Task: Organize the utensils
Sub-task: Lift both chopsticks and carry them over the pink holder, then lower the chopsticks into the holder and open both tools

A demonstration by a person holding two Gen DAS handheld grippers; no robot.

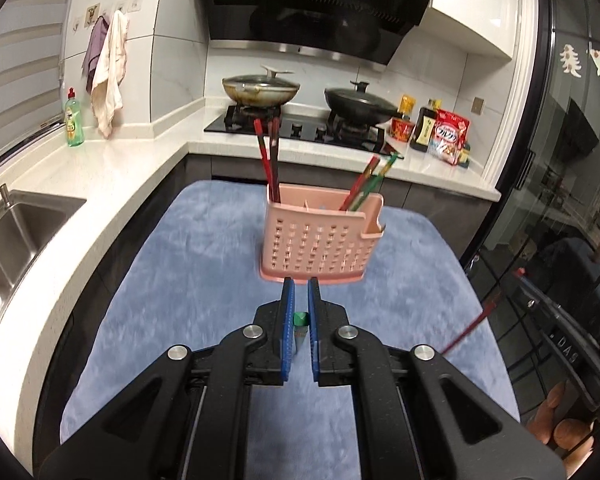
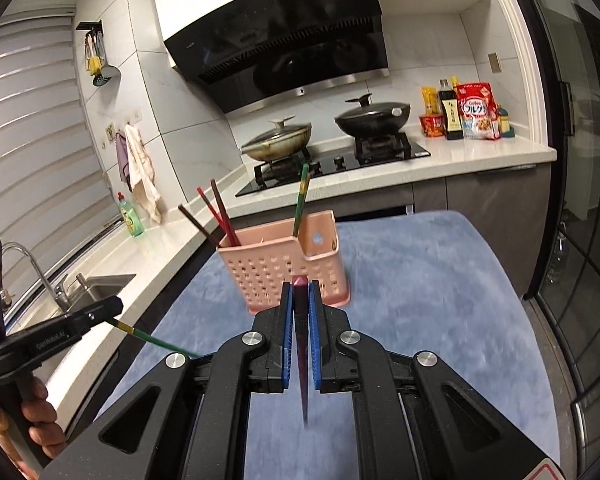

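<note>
The pink holder (image 1: 320, 236) stands upright on the blue cloth (image 1: 180, 280), near its far edge, and is plainly where the chopsticks belong. Its left compartment already carries dark and red chopsticks (image 1: 269, 160) that lean out over the rim; its right compartment carries a red and green set (image 1: 370, 178) that slants to the right. Sorting by colour looks to be the idea, though the inner dividers are hard to make out.

Two more chopsticks are on their way. The left claw (image 1: 301, 292) is closed on a green chopstick (image 1: 301, 320), whose blunt top end shows between the blue pads; in the right wrist view the same stick (image 2: 156, 340) hangs out of that claw and slopes down toward the cloth. The right claw (image 2: 301, 296) is shut on a dark red chopstick (image 2: 301, 344), gripped near its thick end so that the thin tip trails back and down toward the camera. Holding each stick near the top probably leaves the long lower part free to drop into a compartment.

Both claws hang above the cloth on the near side of the holder, and neither touches it. A hand (image 2: 36, 408) grips the left tool's handle.

Around this, the white counter (image 1: 112, 168) wraps the corner of the kitchen, with a sink (image 1: 16, 232) at left and a green soap bottle (image 1: 74, 120) behind it. Two lidded pans (image 1: 260, 88) sit on the stove at the far side, with packets and bottles at the right.
</note>
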